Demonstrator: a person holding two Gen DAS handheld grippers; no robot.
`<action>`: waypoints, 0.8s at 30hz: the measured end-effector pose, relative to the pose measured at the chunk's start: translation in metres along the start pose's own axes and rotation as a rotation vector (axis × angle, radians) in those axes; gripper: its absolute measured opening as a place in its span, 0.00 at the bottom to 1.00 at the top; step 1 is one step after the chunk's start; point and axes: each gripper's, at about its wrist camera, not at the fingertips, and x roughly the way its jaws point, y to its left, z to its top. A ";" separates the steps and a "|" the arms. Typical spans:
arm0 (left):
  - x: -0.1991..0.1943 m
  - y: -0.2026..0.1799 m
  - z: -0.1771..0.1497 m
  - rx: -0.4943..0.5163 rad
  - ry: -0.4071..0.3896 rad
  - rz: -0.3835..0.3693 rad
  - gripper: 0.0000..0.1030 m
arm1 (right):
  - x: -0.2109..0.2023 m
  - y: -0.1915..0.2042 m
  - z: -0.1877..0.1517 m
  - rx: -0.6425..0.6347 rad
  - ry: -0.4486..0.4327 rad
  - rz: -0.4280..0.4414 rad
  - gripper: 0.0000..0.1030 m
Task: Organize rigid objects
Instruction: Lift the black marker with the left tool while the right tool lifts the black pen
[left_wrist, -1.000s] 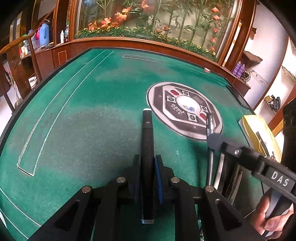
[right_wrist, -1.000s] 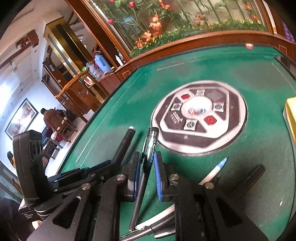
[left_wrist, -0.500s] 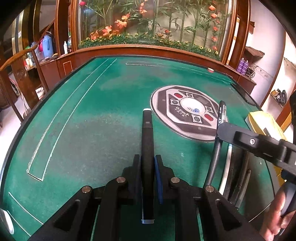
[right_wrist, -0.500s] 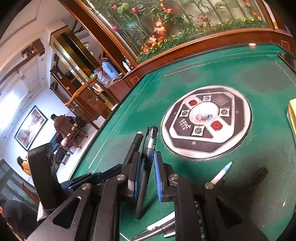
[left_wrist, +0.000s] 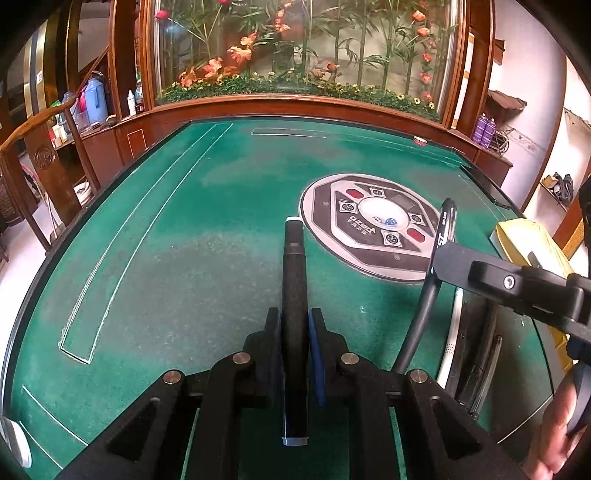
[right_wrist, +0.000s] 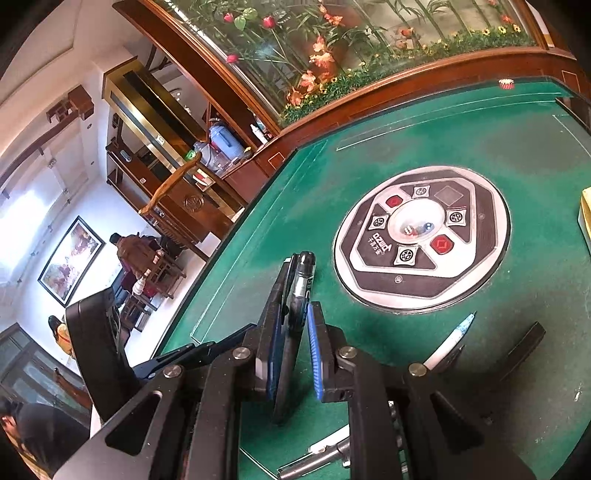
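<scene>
My left gripper (left_wrist: 295, 332) is shut on a black marker (left_wrist: 293, 280) that points forward above the green table. My right gripper (right_wrist: 295, 343) is shut on a black pen (right_wrist: 301, 280) with a clear section and holds it tilted above the felt; the pen also shows in the left wrist view (left_wrist: 439, 251), held by the right gripper's finger (left_wrist: 491, 277). Several more pens lie on the felt under the right gripper: a white pen (right_wrist: 448, 341), a black one (right_wrist: 524, 339), and a white pen (left_wrist: 452, 332) beside dark ones in the left wrist view.
A round grey control panel (left_wrist: 376, 232) sits in the middle of the green felt table (left_wrist: 184, 240). A yellow object (left_wrist: 528, 240) lies at the right edge. A wooden rim and a planter wall bound the far side.
The right gripper has lifted the black pen off the felt and risen with it. The left gripper keeps its marker and has tilted slightly upward.
</scene>
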 end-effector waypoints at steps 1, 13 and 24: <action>-0.001 0.000 0.000 -0.003 -0.002 0.000 0.15 | 0.000 0.000 0.000 0.001 0.000 0.000 0.14; -0.001 -0.001 0.000 0.000 -0.017 0.006 0.15 | -0.010 0.002 0.003 -0.004 -0.033 0.008 0.13; -0.006 -0.001 -0.001 -0.001 -0.047 0.024 0.15 | -0.012 0.002 0.004 0.002 -0.045 0.011 0.13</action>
